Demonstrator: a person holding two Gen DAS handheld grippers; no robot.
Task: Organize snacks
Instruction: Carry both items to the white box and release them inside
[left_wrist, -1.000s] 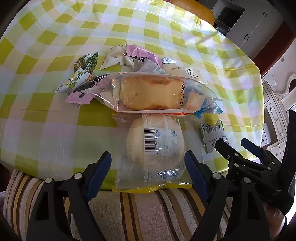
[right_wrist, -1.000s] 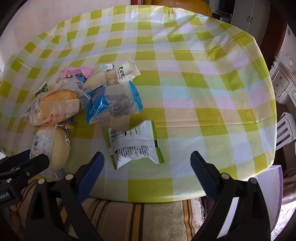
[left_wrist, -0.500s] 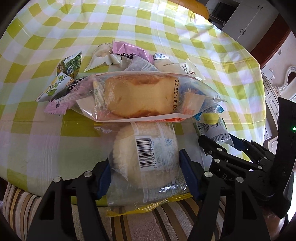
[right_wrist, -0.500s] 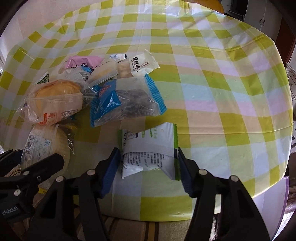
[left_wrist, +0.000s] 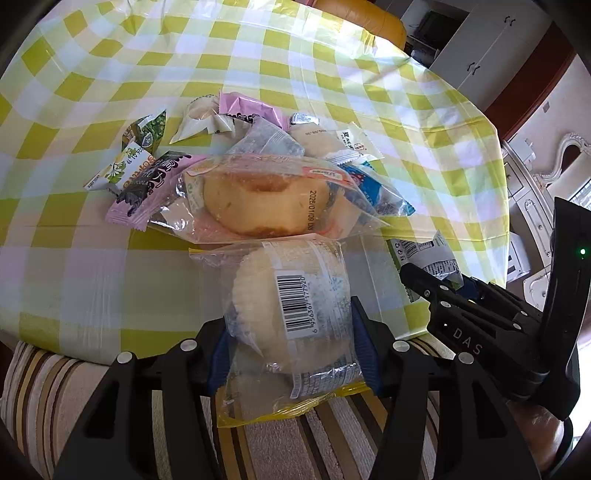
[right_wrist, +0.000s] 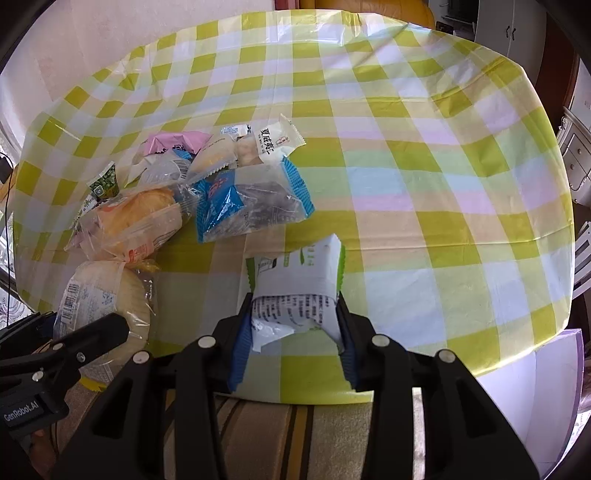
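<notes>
The left gripper (left_wrist: 291, 354) is clamped on a clear-wrapped pale round cake (left_wrist: 291, 306) with a barcode label, its blue pads pressing the wrapper from both sides at the near edge of the table (left_wrist: 332, 74), which wears a yellow-and-white checked cloth. The right gripper (right_wrist: 291, 332) is closed on a white-and-green packet (right_wrist: 299, 291) — the packet is pinched so it bulges up between the fingers, near the table's front edge and to the right of the cake.

Just beyond the cake lies a bagged golden bun (left_wrist: 266, 199), touching the cake's wrapper. Behind it sits a loose heap of smaller snacks: a pink packet (left_wrist: 247, 109), a blue-edged packet (right_wrist: 251, 203), a green leaf-print sachet (left_wrist: 144, 129) and a white pastry packet (right_wrist: 273, 142). The far and right parts of the cloth lie well apart from the heap.
</notes>
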